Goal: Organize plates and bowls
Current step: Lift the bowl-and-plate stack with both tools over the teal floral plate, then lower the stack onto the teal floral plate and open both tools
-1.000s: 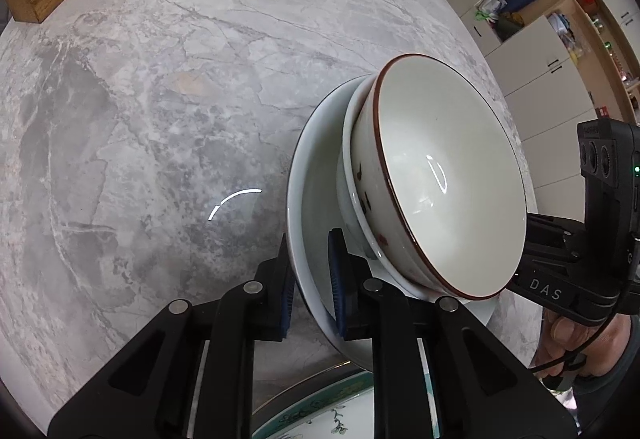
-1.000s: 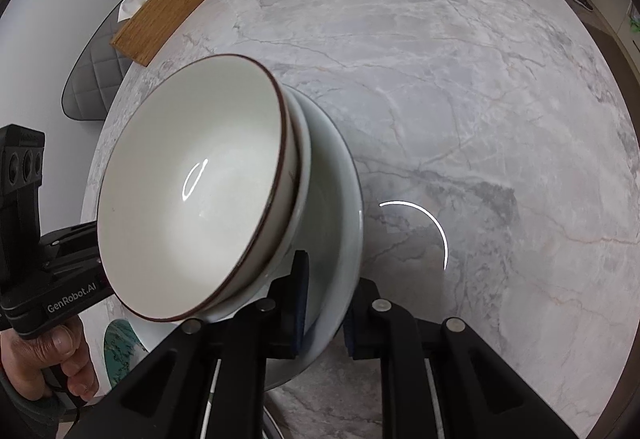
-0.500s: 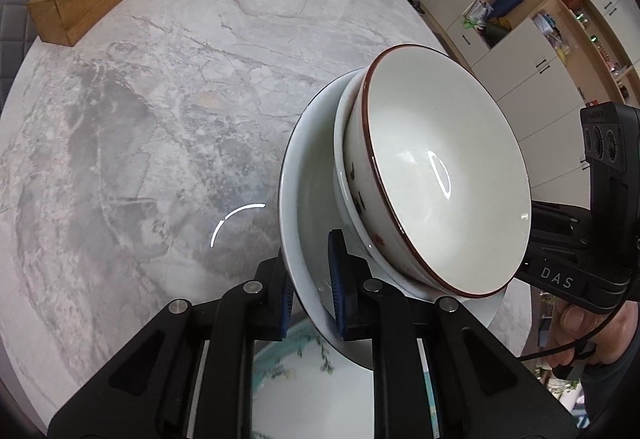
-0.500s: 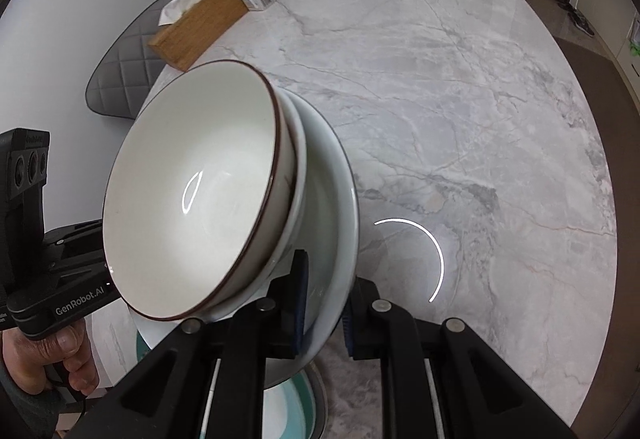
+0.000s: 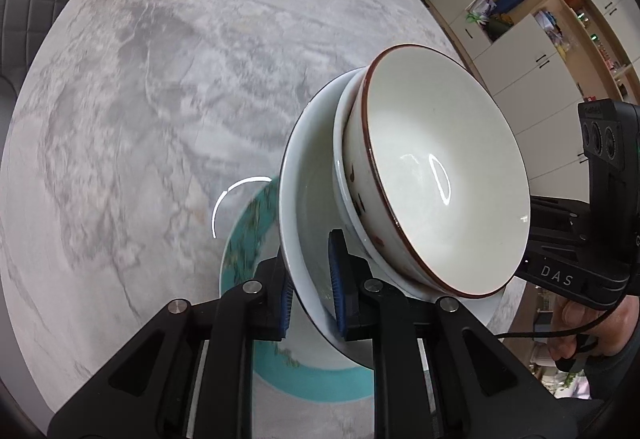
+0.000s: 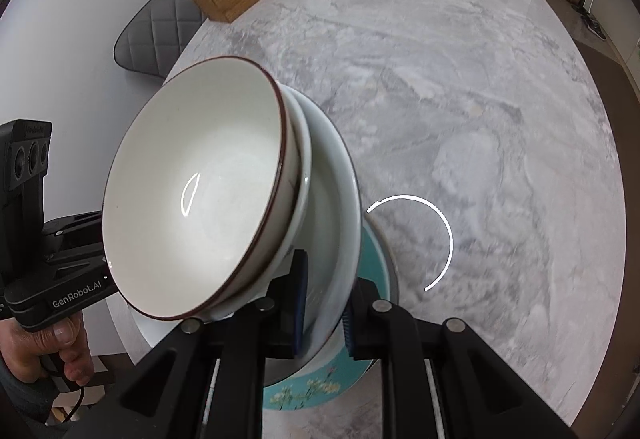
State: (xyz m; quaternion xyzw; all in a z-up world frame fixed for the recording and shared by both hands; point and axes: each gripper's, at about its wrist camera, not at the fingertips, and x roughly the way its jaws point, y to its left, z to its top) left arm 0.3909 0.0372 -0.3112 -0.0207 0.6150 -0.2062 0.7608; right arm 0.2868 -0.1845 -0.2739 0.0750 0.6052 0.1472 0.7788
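Both tongs point(image 5: 310, 281) point(image 6: 324, 305) have lifted the bowl stack point(image 5: 436, 187), angled steeply down.

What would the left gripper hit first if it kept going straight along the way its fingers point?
Gripping the white plate's rim, the left gripper points steeply down. The teal-rimmed plate lies just ahead of its fingers, so that likely comes first, with the marble table under it. Depth is hard to judge.
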